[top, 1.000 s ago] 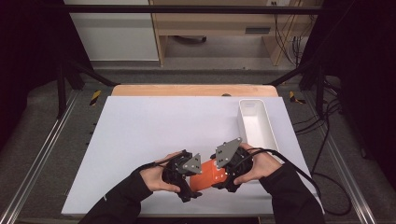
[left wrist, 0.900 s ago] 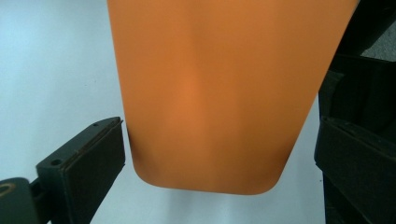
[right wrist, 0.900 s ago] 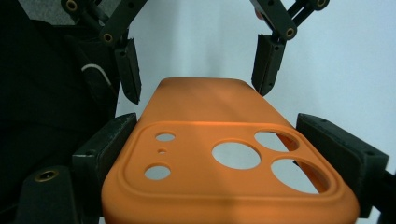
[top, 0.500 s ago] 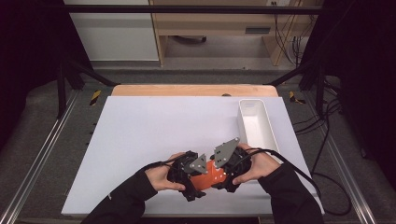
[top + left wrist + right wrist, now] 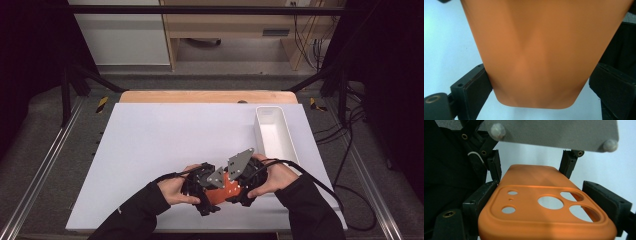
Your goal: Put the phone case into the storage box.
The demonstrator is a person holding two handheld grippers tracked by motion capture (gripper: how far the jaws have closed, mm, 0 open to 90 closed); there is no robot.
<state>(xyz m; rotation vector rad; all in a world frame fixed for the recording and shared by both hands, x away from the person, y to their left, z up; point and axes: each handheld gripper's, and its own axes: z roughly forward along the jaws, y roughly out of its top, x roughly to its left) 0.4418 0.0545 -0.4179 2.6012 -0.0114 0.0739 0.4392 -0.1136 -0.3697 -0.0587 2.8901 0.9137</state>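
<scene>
We hold the orange case (image 5: 544,207) above the tabletop (image 5: 165,135); our right tool (image 5: 549,202) clamps its camera end, our left tool (image 5: 541,90) has been closing around the other end.

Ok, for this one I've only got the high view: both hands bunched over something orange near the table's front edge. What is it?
Observer: An orange phone case; the right gripper view shows its camera cutouts.
Reviewer: Does the right gripper have it?
Observer: Yes, the right gripper has its jaws shut on the case's sides at the cutout end.
Reviewer: And the left?
Observer: The left gripper has its jaws either side of the plain end, and they have just been closing. One pad touches the edge; whether the other does, I cannot tell.
</scene>
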